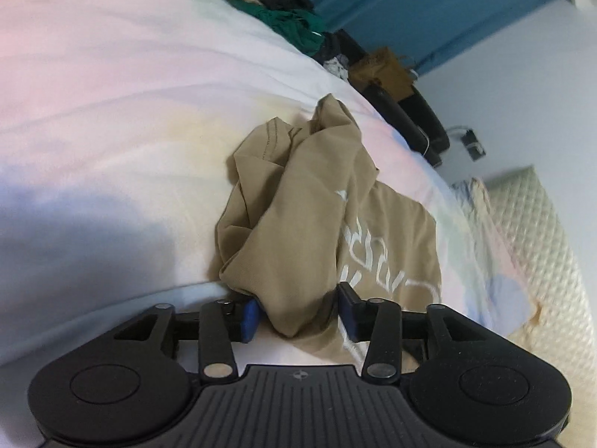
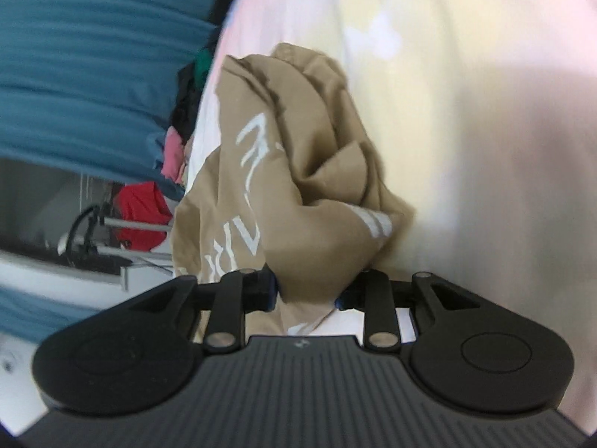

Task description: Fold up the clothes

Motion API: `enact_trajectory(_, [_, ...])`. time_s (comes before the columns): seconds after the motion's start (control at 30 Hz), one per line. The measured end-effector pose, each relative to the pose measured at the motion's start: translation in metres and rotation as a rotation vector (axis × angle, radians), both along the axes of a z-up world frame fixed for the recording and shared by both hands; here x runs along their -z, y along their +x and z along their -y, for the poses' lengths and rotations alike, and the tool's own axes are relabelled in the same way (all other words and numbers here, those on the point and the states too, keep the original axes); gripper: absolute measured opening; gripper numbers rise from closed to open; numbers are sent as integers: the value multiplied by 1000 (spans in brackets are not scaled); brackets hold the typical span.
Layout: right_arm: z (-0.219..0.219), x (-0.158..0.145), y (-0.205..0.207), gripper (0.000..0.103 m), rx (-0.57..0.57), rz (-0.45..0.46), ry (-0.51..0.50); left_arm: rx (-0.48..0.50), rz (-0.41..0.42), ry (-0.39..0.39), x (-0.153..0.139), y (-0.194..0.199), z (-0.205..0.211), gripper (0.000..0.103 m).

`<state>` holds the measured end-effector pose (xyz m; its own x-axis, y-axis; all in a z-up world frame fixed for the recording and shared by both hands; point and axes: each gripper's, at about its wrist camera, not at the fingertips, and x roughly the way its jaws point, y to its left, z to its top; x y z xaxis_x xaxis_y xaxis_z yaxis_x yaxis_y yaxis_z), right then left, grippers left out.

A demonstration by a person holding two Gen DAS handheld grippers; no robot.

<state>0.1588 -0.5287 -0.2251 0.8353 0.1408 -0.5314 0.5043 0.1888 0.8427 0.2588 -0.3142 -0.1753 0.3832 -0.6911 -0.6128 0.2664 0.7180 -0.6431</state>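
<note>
Left wrist: crumpled tan shirt (image 1: 313, 216) between jaws

Tan shirt (image 1: 298, 224), white lettering; pastel sheet (image 1: 112, 93)

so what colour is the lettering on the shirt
White, on the tan shirt; clearest in the right wrist view.

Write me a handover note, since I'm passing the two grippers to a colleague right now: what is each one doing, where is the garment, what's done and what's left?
Left gripper: jaws apart, a bunch of the tan T-shirt between the blue pads; a firm pinch can't be confirmed.
Right gripper: likewise, a fold of the same shirt between its fingers; grip unclear.
The shirt lies crumpled on the pastel bedsheet, white lettering partly showing.
More clothes are piled at the bed's far edge.
Done: nothing folded yet.
Left: spread the shirt flat, fold it, then probably the pile.
</note>
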Motion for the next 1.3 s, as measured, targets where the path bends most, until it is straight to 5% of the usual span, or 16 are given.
enact_trajectory(0.07, [-1,-11,-5,33,-1,-50,8,24,24,63,-18,-7,4,66])
enact_trajectory(0.2, [-13,-51,-24,33,-25,-118,-65,60,124,197,-70,-41,-4,74])
enact_trajectory(0.43, [-43,-147,-62,33,-118,-50,-236,50,270,211,-175,-118,-31,95])
enact_trajectory(0.47, [-47,-161,-70,38,-129,-36,-269,45,288,207,-188,-129,-36,98])
enact_trajectory(0.57, [-60,-202,-98,88,-138,36,-381,33,367,204,-224,-162,-45,103])
enact_trajectory(0.67, [-76,-228,-124,98,-146,78,-474,28,453,215,-257,-199,-53,103])
enact_trajectory(0.8, [-99,-257,-160,98,-162,120,-592,20,570,240,-295,-252,-67,103])
enact_trajectory(1.03, [-147,-284,-219,98,-174,208,-846,-7,765,290,-315,-329,-88,103])
enact_trajectory(1.3, [-196,-269,-262,98,-152,278,-1068,-35,895,325,-289,-394,-112,103])
